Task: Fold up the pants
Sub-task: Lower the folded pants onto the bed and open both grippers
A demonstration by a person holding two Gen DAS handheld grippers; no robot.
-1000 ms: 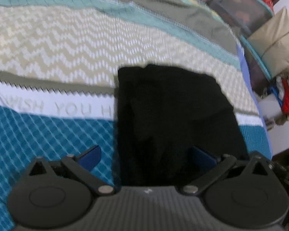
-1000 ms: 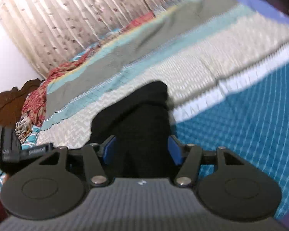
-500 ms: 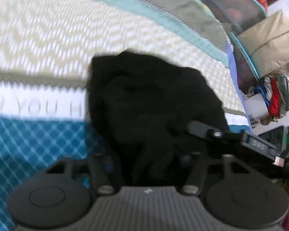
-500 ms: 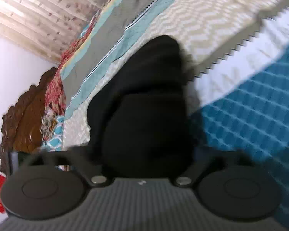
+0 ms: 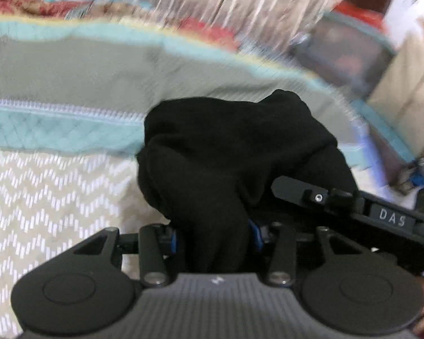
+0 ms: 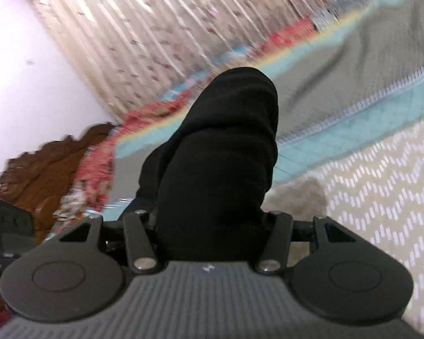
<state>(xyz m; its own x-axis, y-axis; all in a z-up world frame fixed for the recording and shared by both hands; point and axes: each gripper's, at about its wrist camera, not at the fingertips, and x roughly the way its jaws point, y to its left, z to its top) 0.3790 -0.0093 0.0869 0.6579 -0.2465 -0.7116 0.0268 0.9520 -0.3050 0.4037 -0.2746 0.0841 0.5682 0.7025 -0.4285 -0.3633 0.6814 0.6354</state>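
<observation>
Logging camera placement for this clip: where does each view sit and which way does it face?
Left wrist: on the left gripper, looking along its fingers across the striped quilted bedspread toward a curtain; the right gripper crosses at right.
Right wrist: on the right gripper, facing the curtain and a carved wooden headboard; its jaws are closing on cloth.
Shared: the bunched black pants, bedspread, curtain.

My black pants [image 5: 234, 152] hang bunched up in thick folds, lifted off the striped bedspread [image 5: 56, 186] below.
</observation>
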